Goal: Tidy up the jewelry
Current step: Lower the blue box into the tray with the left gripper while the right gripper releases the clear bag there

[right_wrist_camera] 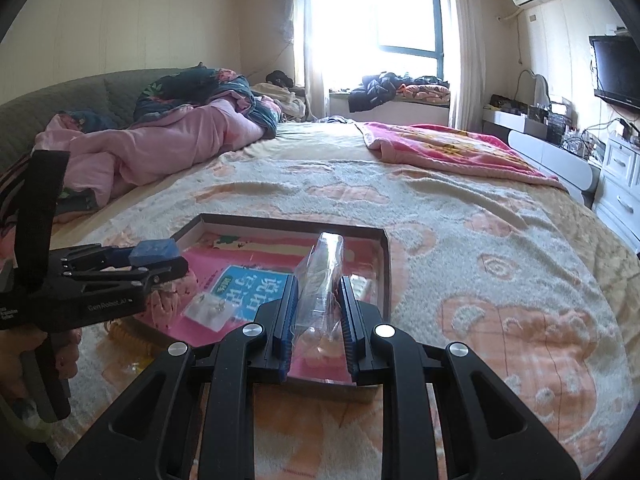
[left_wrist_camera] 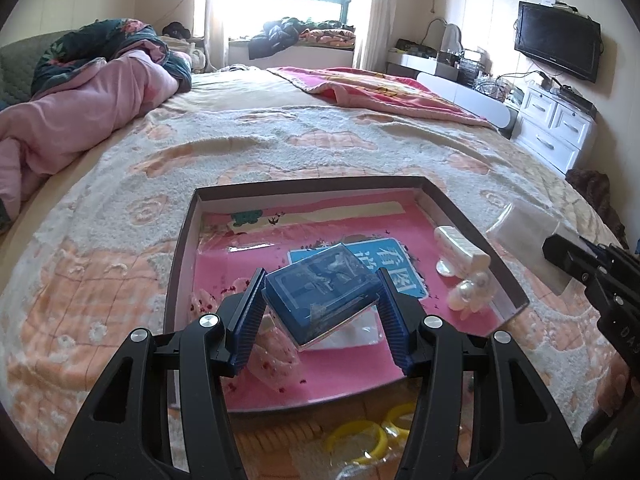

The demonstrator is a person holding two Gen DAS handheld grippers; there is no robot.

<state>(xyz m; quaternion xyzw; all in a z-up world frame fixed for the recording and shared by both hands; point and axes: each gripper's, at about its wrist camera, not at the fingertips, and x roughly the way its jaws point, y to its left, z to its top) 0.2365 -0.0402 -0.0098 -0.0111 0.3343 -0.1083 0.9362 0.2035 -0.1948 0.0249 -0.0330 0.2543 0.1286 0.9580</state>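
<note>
On the bed [left_wrist_camera: 320, 136], over a shallow pink-lined tray [left_wrist_camera: 472, 220], the left gripper [left_wrist_camera: 320, 300] has its jaws clenched on a tilted blue jewelry box [left_wrist_camera: 320, 288], lifted above the tray floor. The right gripper [right_wrist_camera: 318, 312] has its jaws pressed against a clear plastic bag [right_wrist_camera: 324, 280] standing upright between them. A white hair clip [left_wrist_camera: 460, 246] and pearl pieces [left_wrist_camera: 472, 288] lie along the tray's right side; yellow bangles [left_wrist_camera: 360, 436] sit on the bed just outside the tray.
</note>
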